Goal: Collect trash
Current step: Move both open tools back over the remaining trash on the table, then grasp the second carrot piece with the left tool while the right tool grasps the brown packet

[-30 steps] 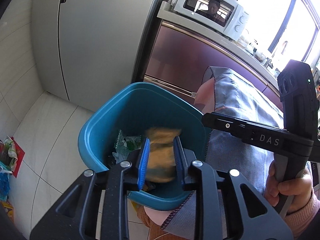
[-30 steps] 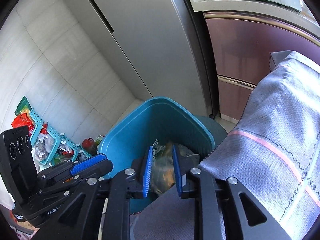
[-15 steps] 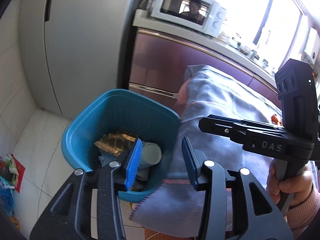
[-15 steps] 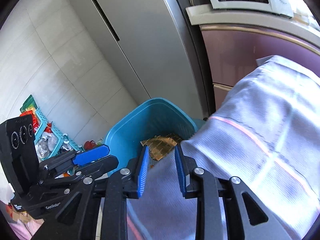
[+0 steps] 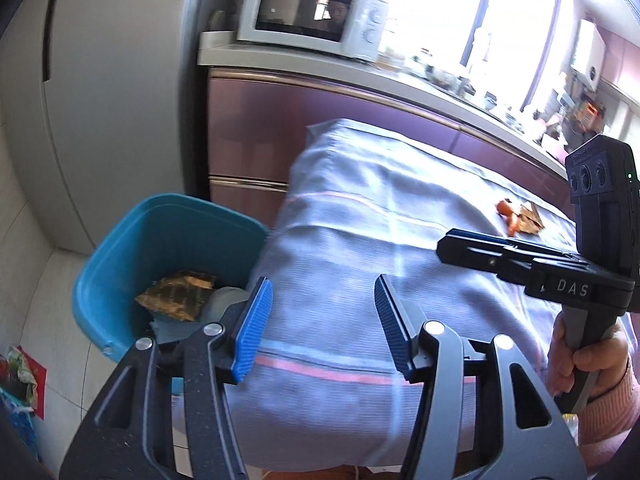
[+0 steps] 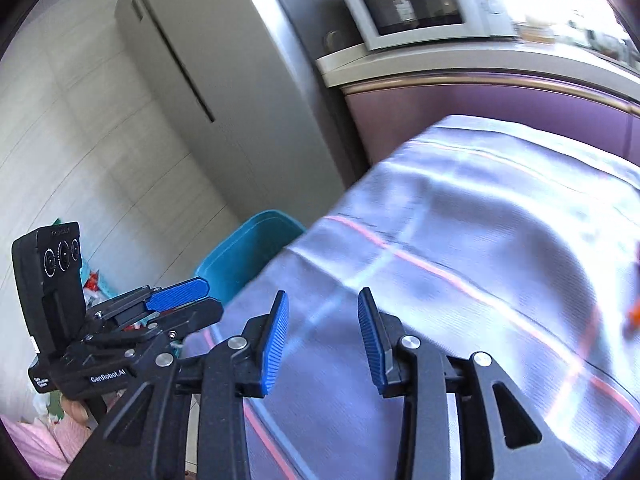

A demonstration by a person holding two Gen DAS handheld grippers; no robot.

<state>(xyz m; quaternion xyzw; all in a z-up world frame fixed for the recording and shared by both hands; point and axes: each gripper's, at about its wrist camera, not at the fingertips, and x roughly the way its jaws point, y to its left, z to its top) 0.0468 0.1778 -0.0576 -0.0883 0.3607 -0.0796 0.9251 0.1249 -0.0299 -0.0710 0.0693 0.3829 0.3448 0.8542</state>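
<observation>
A blue trash bin (image 5: 120, 248) stands on the floor at the table's left end; it also shows in the right wrist view (image 6: 244, 252). A brown crumpled wrapper (image 5: 176, 294) lies inside it on other rubbish. My left gripper (image 5: 320, 320) is open and empty above the edge of the grey tablecloth (image 5: 380, 208). My right gripper (image 6: 322, 336) is open and empty over the cloth (image 6: 480, 220). Orange and brown scraps (image 5: 518, 218) lie on the cloth at the far right, and an orange bit (image 6: 634, 314) shows at the right wrist view's edge.
A grey fridge (image 5: 100, 80) stands behind the bin. A white microwave (image 5: 312, 12) sits on the purple counter (image 5: 320, 112). Packets lie on the floor at the left (image 5: 20, 376). A green basket with packets (image 6: 96, 280) is by the wall.
Both grippers have let go of their wrappers into the bin and opened. Both have swung right, away from the bin and over the tablecloth.
</observation>
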